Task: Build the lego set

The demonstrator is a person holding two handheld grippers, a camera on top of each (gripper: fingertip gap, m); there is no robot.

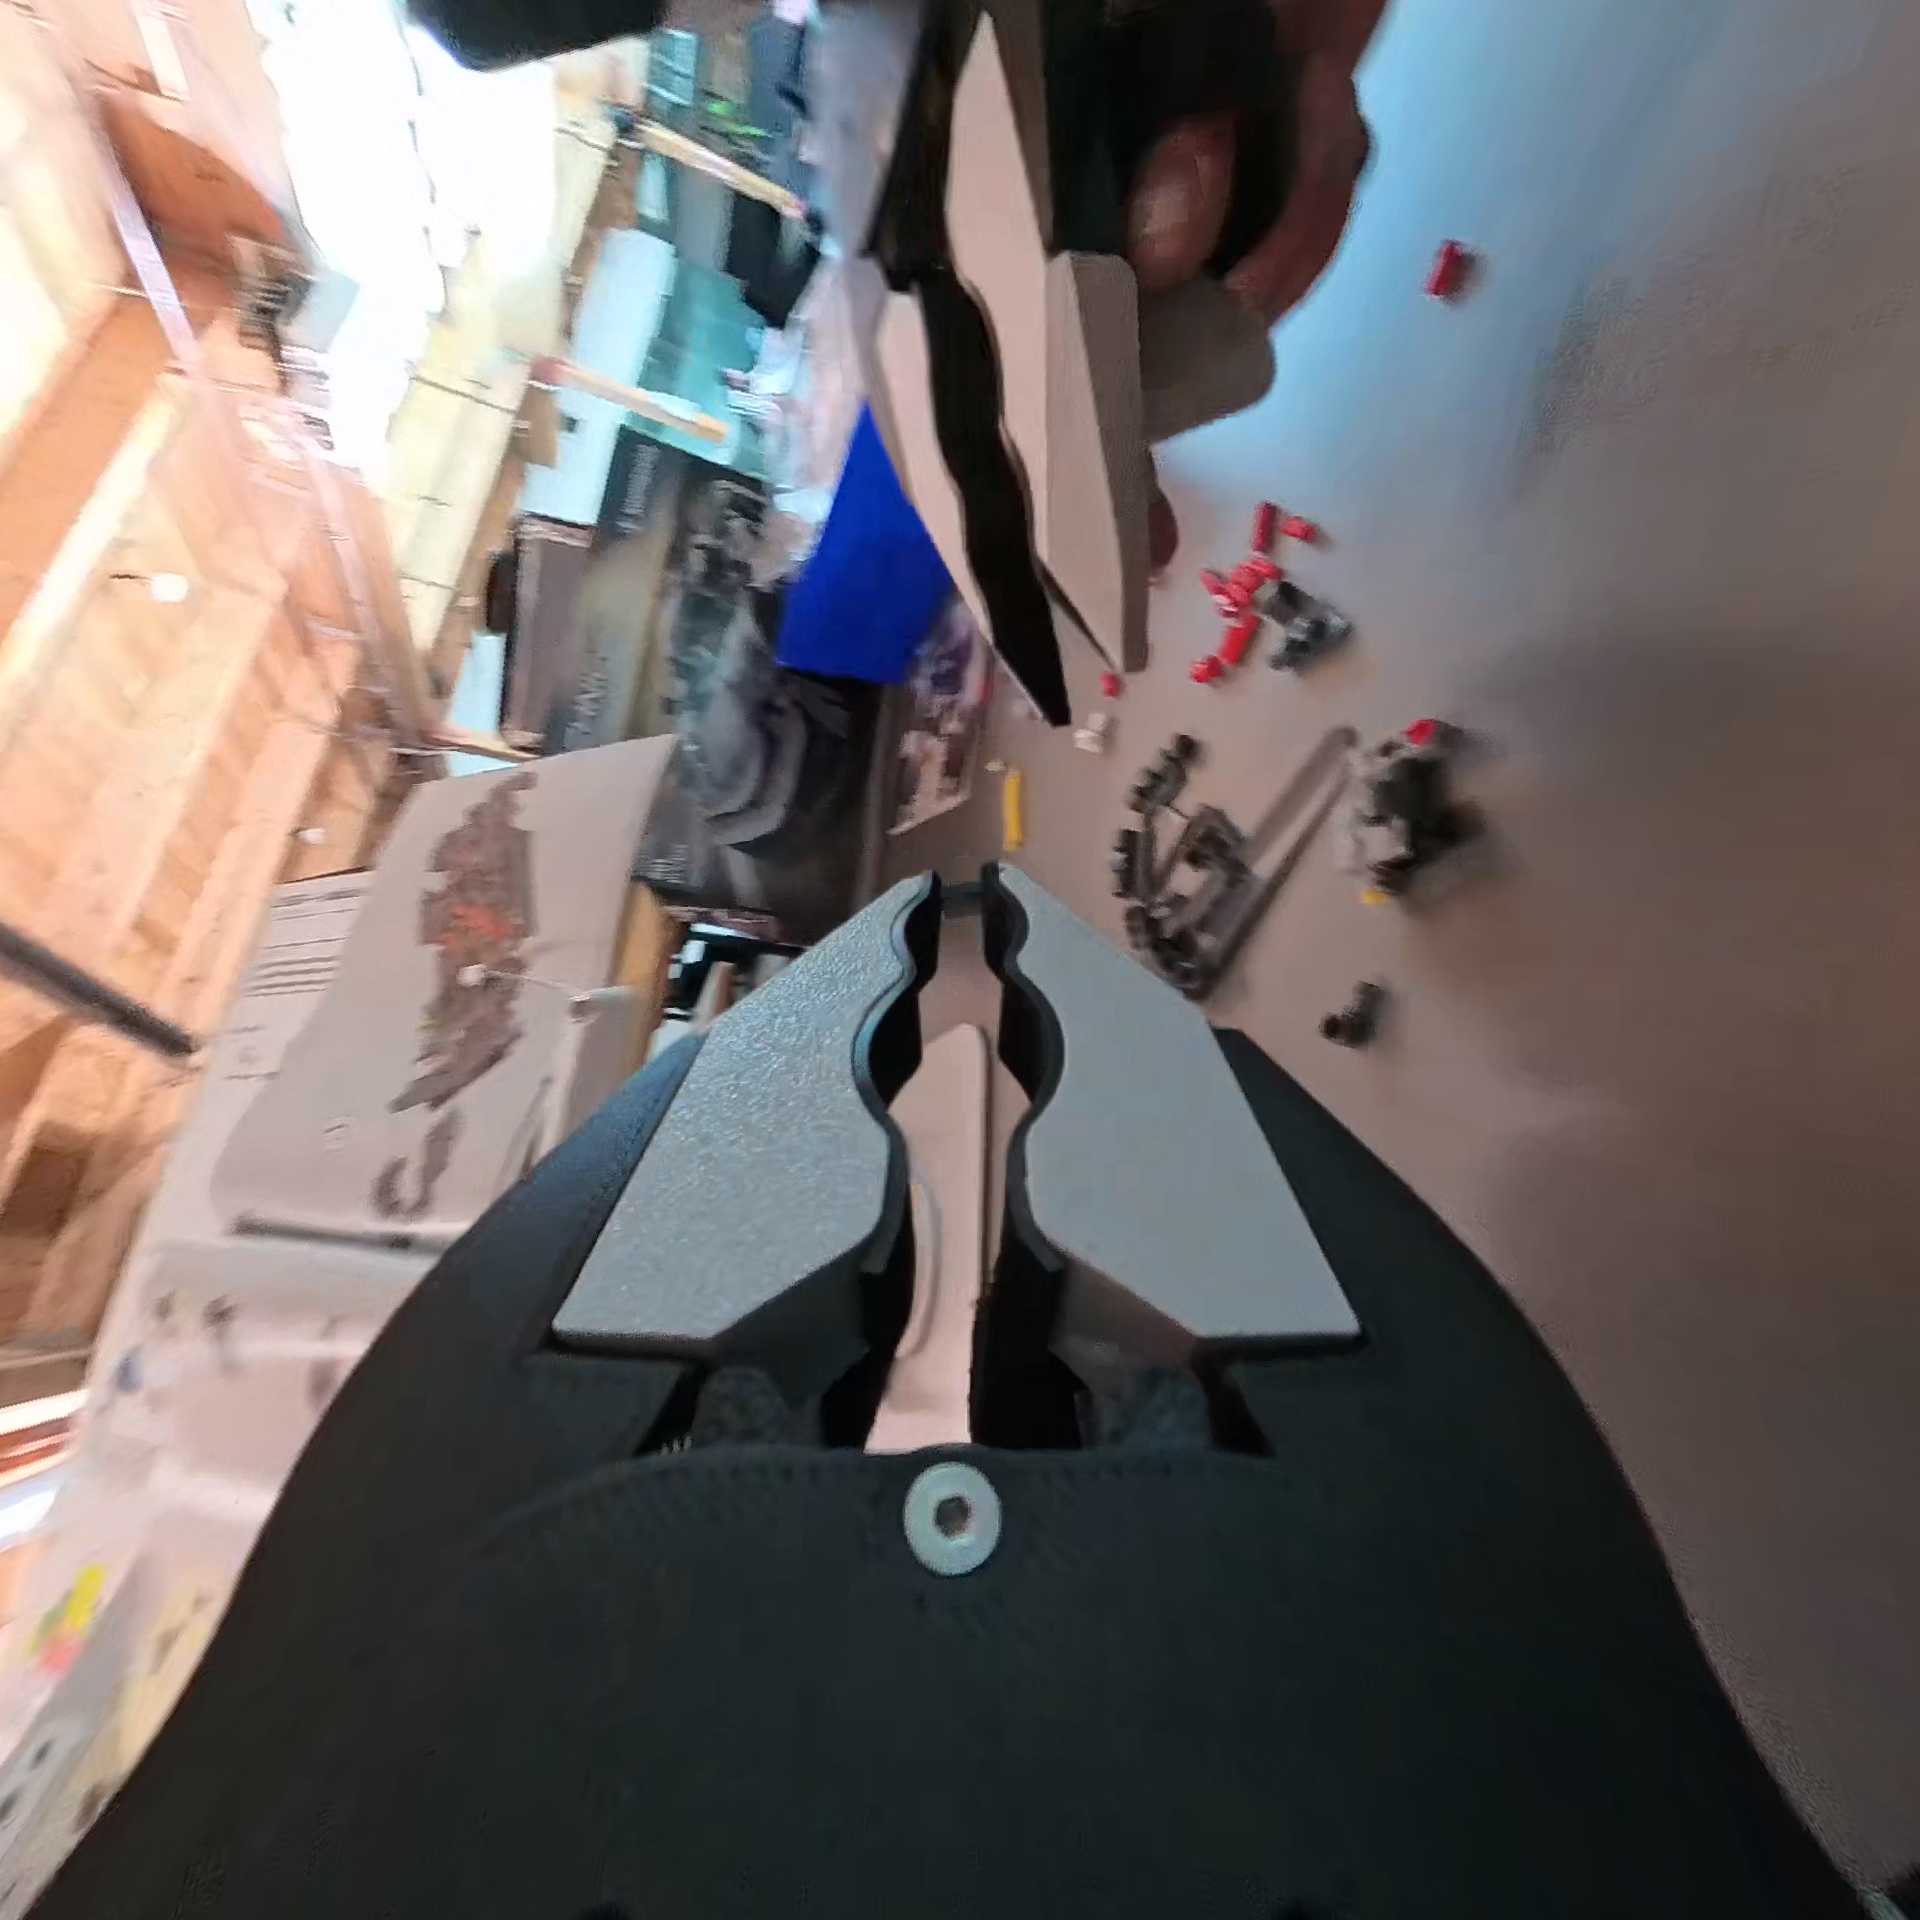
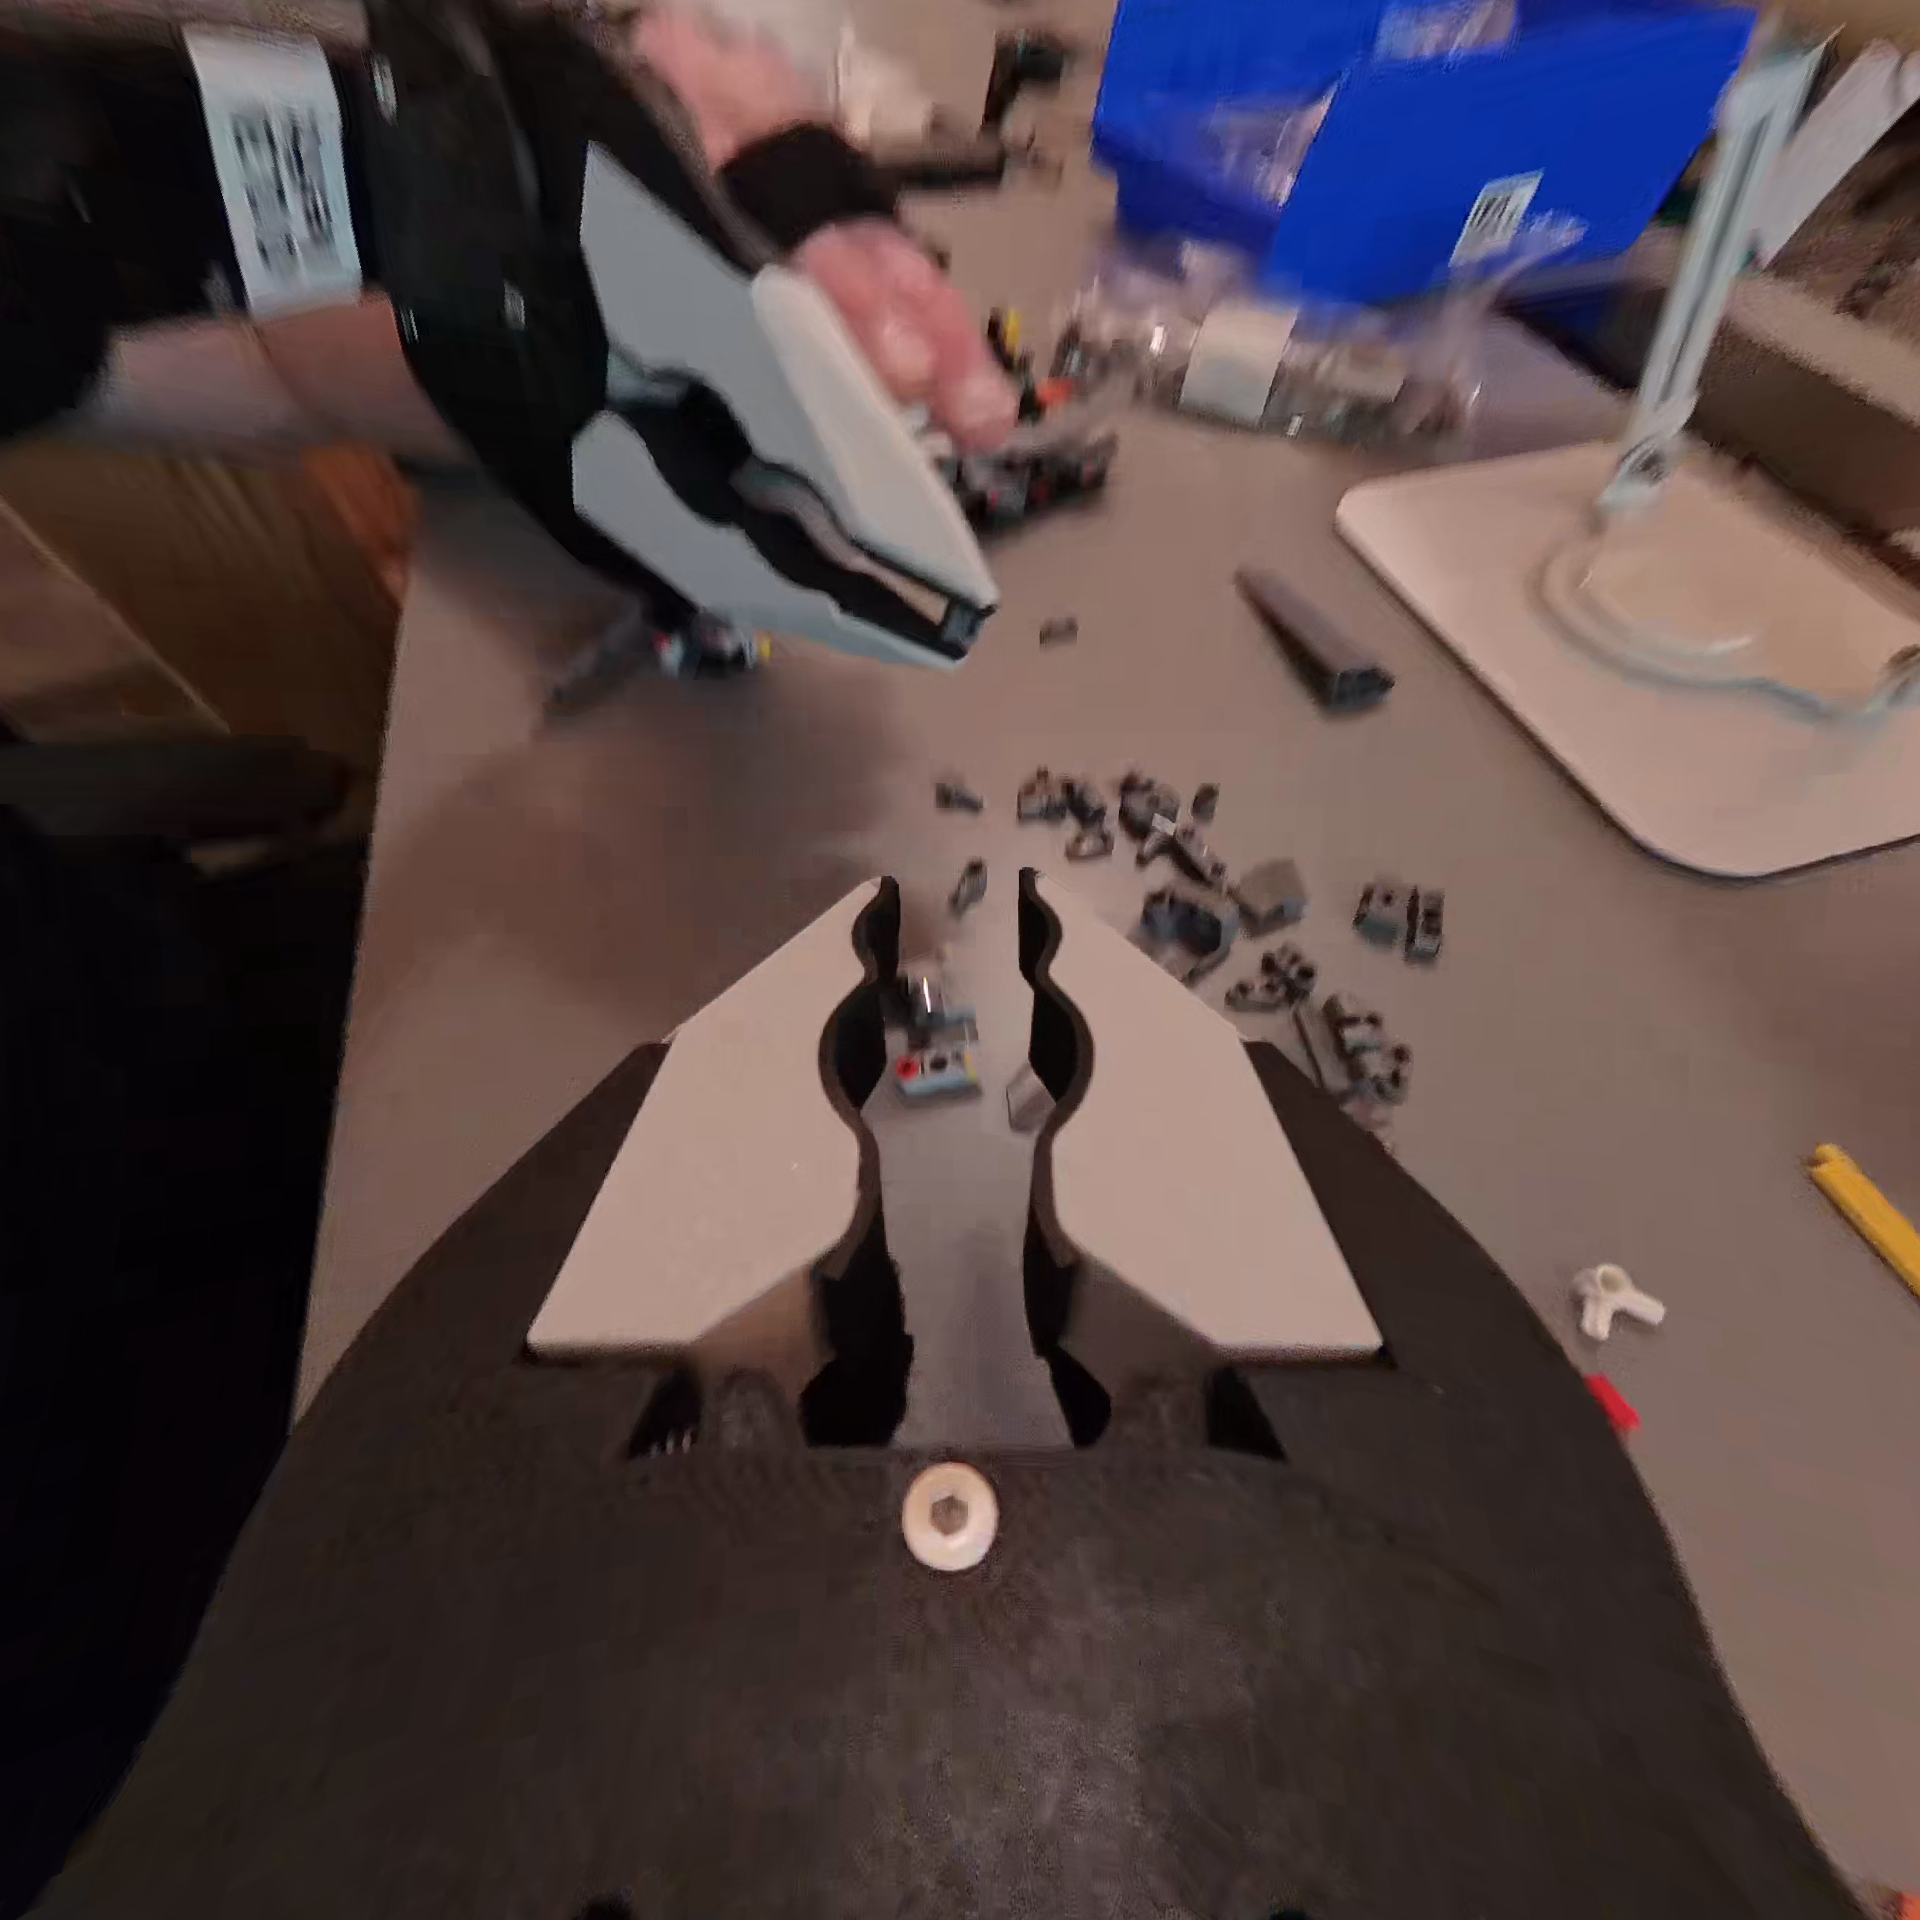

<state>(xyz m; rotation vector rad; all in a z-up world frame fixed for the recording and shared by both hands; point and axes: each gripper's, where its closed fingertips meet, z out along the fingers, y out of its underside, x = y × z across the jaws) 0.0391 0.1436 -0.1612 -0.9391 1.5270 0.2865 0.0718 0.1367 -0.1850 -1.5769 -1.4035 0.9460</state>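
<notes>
In the left wrist view my left gripper (image 1: 961,896) is held up in the air, nearly closed, and pinches a small black piece (image 1: 961,891) across its very tips. The right wrist view shows it too (image 2: 961,623), upper left, with a dark bit at its tip. My right gripper (image 2: 951,883) is open above the grey table (image 2: 623,883) and holds nothing. Through its gap a small grey block with a red stud (image 2: 935,1055) lies on the table. A small dark piece (image 2: 968,888) lies between its tips, apart from both pads. The left wrist view also shows the right gripper (image 1: 1091,686), open.
Several dark grey and black pieces (image 2: 1226,914) lie scattered right of my right gripper. A long dark bar (image 2: 1314,644), a white stand base (image 2: 1662,644), a blue bin (image 2: 1455,156), a yellow beam (image 2: 1870,1216) and a white connector (image 2: 1616,1299) are there. Red pieces (image 1: 1242,597) lie farther off. Some 5 cm of space lies between my two pairs of fingers.
</notes>
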